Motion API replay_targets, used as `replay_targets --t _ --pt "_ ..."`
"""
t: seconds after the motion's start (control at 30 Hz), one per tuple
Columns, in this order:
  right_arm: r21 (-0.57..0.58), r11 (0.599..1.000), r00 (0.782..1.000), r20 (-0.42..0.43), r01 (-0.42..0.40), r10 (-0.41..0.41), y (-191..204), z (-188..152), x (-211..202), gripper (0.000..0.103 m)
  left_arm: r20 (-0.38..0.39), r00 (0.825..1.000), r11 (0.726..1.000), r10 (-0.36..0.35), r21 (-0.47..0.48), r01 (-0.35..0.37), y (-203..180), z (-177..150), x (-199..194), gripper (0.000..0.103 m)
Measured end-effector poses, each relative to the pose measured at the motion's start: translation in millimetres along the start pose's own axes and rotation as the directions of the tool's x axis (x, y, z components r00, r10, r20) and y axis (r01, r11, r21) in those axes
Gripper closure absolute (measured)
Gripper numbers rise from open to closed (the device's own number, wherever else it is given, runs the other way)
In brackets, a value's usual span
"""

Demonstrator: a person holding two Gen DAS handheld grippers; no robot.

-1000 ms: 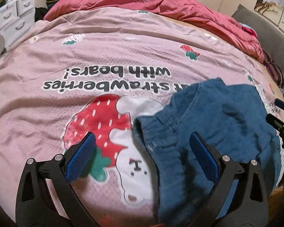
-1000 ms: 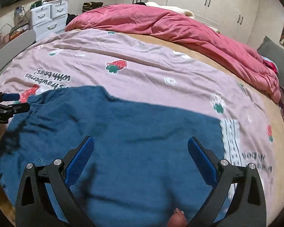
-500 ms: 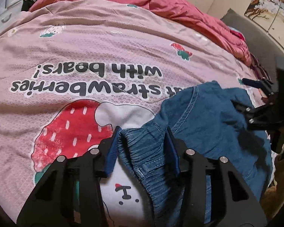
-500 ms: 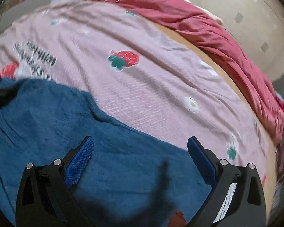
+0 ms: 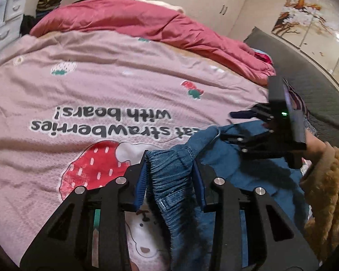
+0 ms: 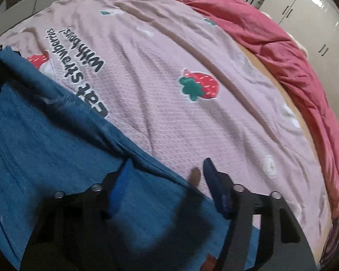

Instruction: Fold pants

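Blue denim pants (image 5: 217,158) lie on the pink strawberry bedspread (image 5: 101,85). My left gripper (image 5: 170,178) is shut on the gathered elastic waistband (image 5: 169,174) and holds it lifted off the bed. In the right wrist view the pants (image 6: 45,140) spread across the lower left. My right gripper (image 6: 167,180) is open, its fingers astride the far edge of the cloth, one pad (image 6: 119,185) over the denim and the other over the bedspread (image 6: 169,67). The right gripper also shows in the left wrist view (image 5: 255,124), just beyond the raised waistband.
A crumpled red duvet (image 5: 147,24) lies along the far side of the bed. A grey headboard (image 5: 305,72) stands at the right. White drawers (image 5: 4,24) are at the far left, wardrobes behind. My fuzzy tan sleeve (image 5: 327,192) is at the right.
My left gripper closed on the waistband and lifted it. My right gripper swung left and lower to the far edge of the pants, its fingers narrowing.
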State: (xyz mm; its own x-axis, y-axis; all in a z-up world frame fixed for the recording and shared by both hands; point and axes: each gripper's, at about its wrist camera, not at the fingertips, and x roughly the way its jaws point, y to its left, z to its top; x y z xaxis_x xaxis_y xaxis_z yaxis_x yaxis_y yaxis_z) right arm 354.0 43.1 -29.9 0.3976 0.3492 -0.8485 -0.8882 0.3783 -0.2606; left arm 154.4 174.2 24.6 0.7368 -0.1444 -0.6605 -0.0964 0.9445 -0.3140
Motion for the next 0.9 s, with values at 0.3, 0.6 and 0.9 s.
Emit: replay_targets --t 0.3,0.6,0.9 --pt "0.015 1.000 0.999 0.051 0.006 -0.007 20 -6 -26 0.101 0.014 0.998 0.998 0.058 0.029 -0.058 -2 -4 -1 0.076" --pt "0.190 0.981 0.983 0.169 0.039 -0.072 24 -37 -106 0.101 0.076 0.996 0.997 0.040 0.057 -0.045 -13 -7 -21 0.076" --pt "0.315 0.949 0.964 0.258 -0.021 -0.065 64 -96 -175 0.101 0.145 0.989 0.991 0.023 0.128 -0.042 -44 -30 -60 0.076"
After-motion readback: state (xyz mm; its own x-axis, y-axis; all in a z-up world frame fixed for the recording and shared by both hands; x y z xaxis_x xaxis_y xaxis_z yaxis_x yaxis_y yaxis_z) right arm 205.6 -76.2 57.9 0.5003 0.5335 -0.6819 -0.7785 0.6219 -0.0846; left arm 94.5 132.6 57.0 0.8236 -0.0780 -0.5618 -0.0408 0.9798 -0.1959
